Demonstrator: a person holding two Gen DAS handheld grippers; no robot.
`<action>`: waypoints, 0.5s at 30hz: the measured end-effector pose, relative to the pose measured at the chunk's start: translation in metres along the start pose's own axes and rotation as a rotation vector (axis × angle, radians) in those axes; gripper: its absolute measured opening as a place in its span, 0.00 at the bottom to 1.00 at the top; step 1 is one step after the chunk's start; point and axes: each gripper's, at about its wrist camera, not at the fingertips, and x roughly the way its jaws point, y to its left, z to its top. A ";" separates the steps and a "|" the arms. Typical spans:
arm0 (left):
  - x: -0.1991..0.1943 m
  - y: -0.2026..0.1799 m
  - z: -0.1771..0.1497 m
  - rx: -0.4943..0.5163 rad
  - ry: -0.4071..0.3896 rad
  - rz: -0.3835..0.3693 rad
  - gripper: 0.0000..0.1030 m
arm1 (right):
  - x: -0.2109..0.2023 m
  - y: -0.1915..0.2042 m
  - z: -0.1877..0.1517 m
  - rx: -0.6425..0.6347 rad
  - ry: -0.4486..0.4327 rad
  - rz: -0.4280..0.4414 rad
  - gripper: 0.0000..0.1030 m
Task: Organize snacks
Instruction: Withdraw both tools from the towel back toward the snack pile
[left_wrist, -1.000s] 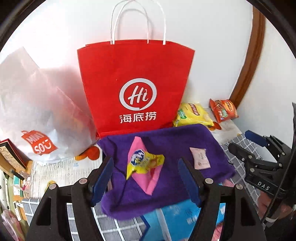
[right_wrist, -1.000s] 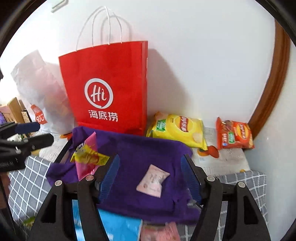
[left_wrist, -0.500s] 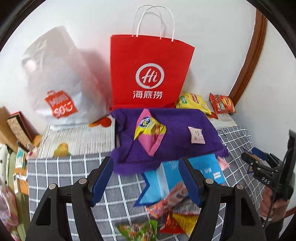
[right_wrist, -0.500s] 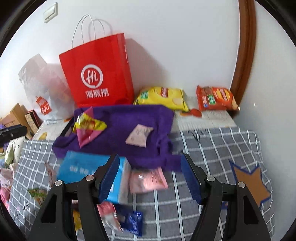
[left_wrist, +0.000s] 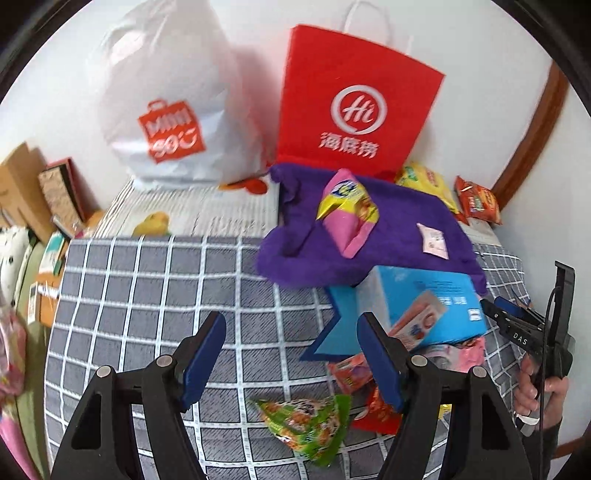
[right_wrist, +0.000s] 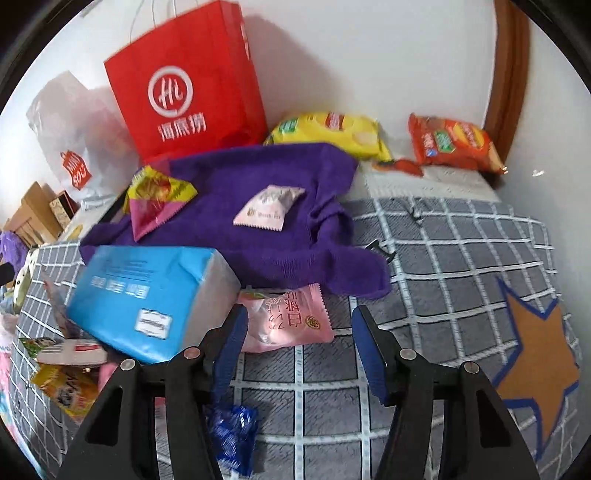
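Observation:
A purple cloth lies on the grey checked table cover, also in the right wrist view. On it lie a yellow-pink snack packet and a small pale pink sachet. In front lie a blue box, a pink packet, a green packet and other loose snacks. My left gripper is open and empty above the cover. My right gripper is open and empty just in front of the pink packet.
A red paper bag and a white plastic bag stand against the wall. Yellow and orange chip bags lie at the back right. Boxes stand at the left. An orange star marks the cover.
Both grippers have pulled back and away from the purple cloth, bringing the blue box and loose snack packets at the front into view. Both stay open and empty.

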 end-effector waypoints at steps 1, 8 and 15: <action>0.002 0.002 -0.002 -0.012 0.003 0.011 0.69 | 0.007 0.000 0.001 -0.003 0.016 0.004 0.57; 0.008 0.008 -0.008 -0.040 0.015 0.047 0.69 | 0.032 0.000 0.003 -0.002 0.067 0.069 0.57; 0.010 0.006 -0.013 -0.047 0.027 0.042 0.69 | 0.032 -0.002 0.000 0.019 0.051 0.127 0.34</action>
